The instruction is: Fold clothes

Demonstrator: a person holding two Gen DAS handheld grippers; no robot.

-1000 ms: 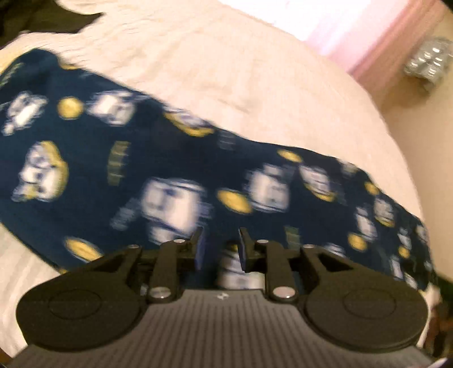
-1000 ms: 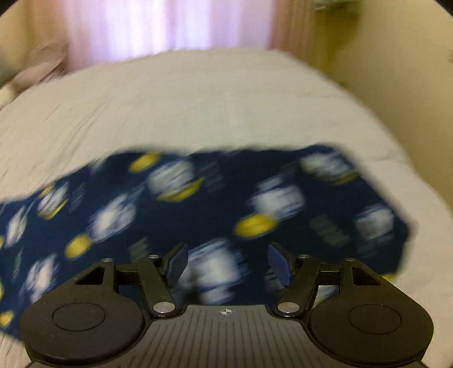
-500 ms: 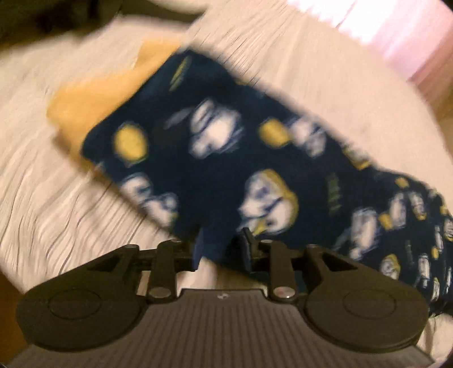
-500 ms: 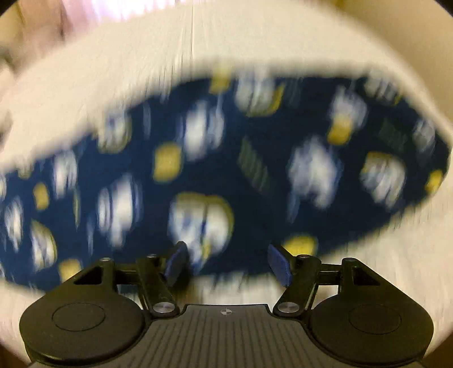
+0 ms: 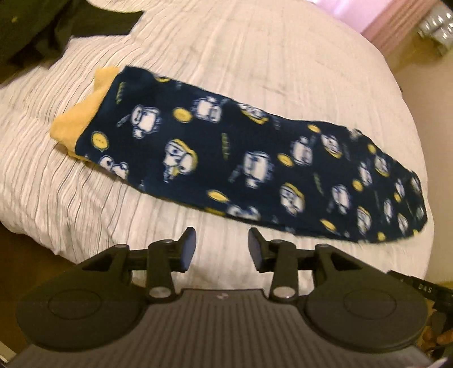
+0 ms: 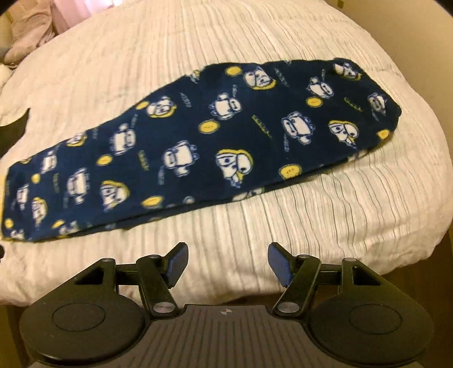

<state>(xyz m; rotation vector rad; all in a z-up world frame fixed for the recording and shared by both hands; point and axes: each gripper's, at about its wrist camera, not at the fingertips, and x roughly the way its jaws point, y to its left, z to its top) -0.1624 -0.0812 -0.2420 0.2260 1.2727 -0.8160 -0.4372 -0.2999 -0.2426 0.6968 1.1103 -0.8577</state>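
A navy fleece garment (image 5: 254, 158) printed with white and yellow cartoon figures lies folded into a long strip on the white ribbed bedspread (image 5: 254, 56). Its yellow cuff (image 5: 82, 119) shows at the left end in the left wrist view. The same garment (image 6: 203, 141) runs slantwise across the right wrist view. My left gripper (image 5: 221, 249) hovers over the bedspread just short of the garment's near edge; its jaws are opening and nothing is between them. My right gripper (image 6: 227, 261) hangs above the bedspread (image 6: 283, 220) near the bed's edge, open and empty.
Dark clothing (image 5: 42, 25) lies at the bed's far left corner in the left wrist view. A pink curtain (image 5: 396, 25) and a wall stand beyond the bed. A pale pillow (image 6: 31, 39) sits at the far left in the right wrist view.
The left gripper let go of the garment's edge, opened and rose back from it. The right gripper also lifted and drew back, so the whole garment now lies in front of both.
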